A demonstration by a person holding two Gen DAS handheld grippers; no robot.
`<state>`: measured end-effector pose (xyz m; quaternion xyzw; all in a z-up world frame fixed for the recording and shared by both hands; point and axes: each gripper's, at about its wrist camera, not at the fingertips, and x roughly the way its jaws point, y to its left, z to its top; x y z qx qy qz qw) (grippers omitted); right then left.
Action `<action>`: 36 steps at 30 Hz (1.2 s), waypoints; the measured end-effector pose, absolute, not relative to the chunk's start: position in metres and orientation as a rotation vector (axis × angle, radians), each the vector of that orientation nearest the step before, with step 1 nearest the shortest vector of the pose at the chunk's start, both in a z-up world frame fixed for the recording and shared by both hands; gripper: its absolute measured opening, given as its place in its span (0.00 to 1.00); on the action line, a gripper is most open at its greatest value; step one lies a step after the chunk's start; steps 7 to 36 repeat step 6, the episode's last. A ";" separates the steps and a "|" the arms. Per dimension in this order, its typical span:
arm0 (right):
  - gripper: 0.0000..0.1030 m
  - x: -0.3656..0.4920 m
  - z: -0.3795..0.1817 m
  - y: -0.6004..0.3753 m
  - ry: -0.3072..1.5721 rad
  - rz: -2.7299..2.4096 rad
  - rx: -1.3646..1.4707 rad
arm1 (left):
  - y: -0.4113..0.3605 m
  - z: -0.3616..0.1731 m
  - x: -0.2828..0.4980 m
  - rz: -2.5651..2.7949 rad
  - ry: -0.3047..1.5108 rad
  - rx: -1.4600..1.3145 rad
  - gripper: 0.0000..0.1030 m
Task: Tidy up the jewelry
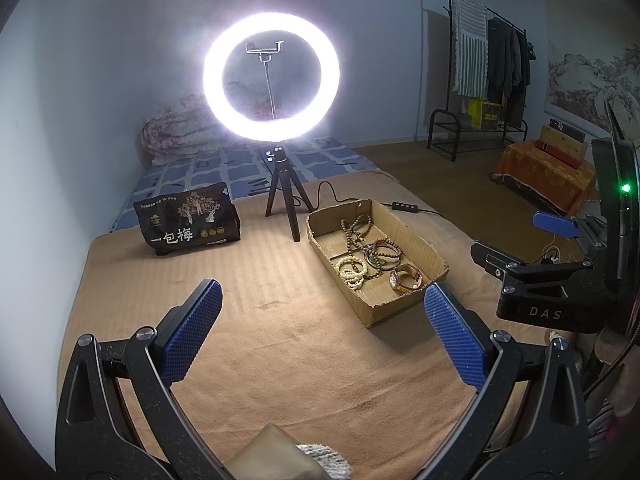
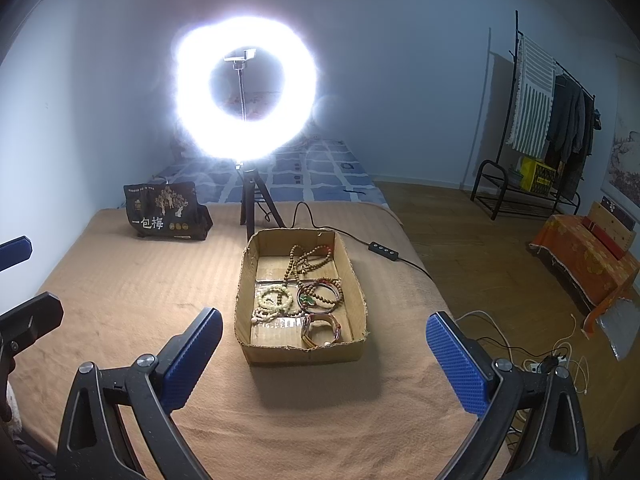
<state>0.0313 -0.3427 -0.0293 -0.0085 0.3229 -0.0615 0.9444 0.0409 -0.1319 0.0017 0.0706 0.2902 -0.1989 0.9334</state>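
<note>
Both grippers wide (image 1: 322, 334) (image 2: 324, 362), box (image 2: 362, 280) between

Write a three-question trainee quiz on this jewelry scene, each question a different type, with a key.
1. True or false: the left tool is shut on a bracelet.
2. Multiple choice: where does the watch lie in the cardboard box?
A. at the end near the ring light
B. at the end near the tools
C. outside it, on the blanket
3. Fill in: the dark snack bag stands to the ______ of the tripod in both views.

Key
1. False: both it and the right tool are open and hold nothing.
2. B
3. left
</note>
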 end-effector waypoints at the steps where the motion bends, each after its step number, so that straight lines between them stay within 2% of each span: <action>1: 1.00 0.030 -0.030 -0.344 0.659 -0.125 -0.019 | -0.132 0.002 0.041 -0.408 0.590 0.148 1.00; 36: 1.00 0.028 -0.033 -0.347 0.659 -0.126 -0.023 | -0.131 0.002 0.039 -0.401 0.570 0.155 1.00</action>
